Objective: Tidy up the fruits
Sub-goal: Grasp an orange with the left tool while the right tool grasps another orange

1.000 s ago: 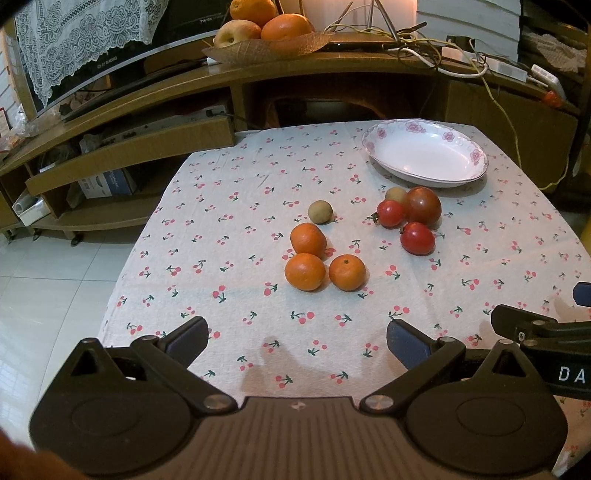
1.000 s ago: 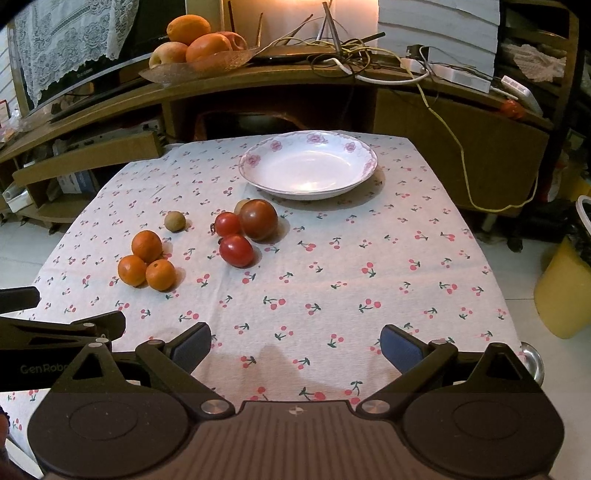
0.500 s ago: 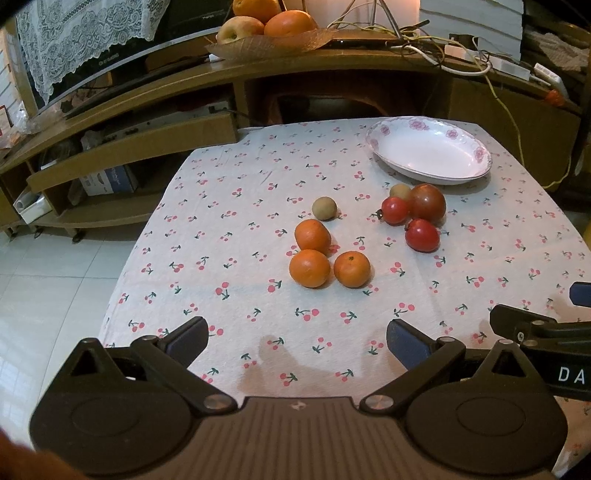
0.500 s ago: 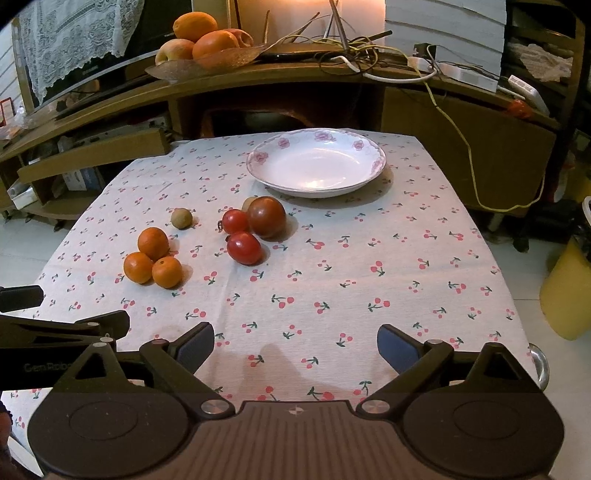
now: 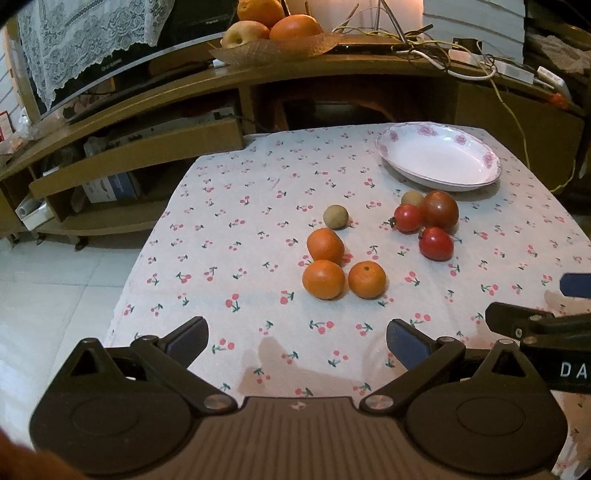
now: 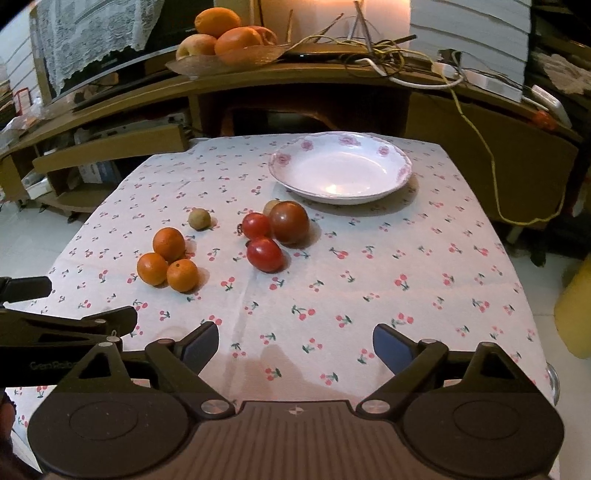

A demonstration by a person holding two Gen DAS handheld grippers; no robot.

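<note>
Cherry-printed white cloth covers the worktop (image 5: 229, 206), with a brown wooden TV stand (image 5: 147, 96) behind it carrying a shallow woven basket of oranges and an apple (image 5: 273, 35).

From the left wrist view, the left gripper (image 5: 297, 338) hangs low over the near edge of the worktop, jaws spread wide and holding nothing. Ahead of it lie three small orange mandarins (image 5: 327, 264) bunched together and touching, with a small round brownish fruit (image 5: 335, 216) just beyond them. To their right sit two red tomatoes (image 5: 436, 243), a larger dark red-brown tomato (image 5: 439, 210) and a second pale brown fruit (image 5: 412, 198) half hidden behind them. A white shallow plate with pink flower rim (image 5: 491, 158) stands empty near the far right corner. The other gripper's black finger pokes in at the right edge.

From the right wrist view, the right gripper (image 6: 295, 345) is likewise wide open and empty, level with the near edge and pointing toward the plate (image 6: 404, 162). The tomato cluster (image 6: 275, 232) lies ahead and slightly left, just short of the plate; the mandarins (image 6: 168, 264) sit farther left, closer to the left gripper.

Judging by this, no fruit has been sorted: the step is the approach to a first pick. Next, each gripper needs to advance and lower around one fruit, probably mandarins for the left and tomatoes for the right, taking care not to roll neighbours apart.
</note>
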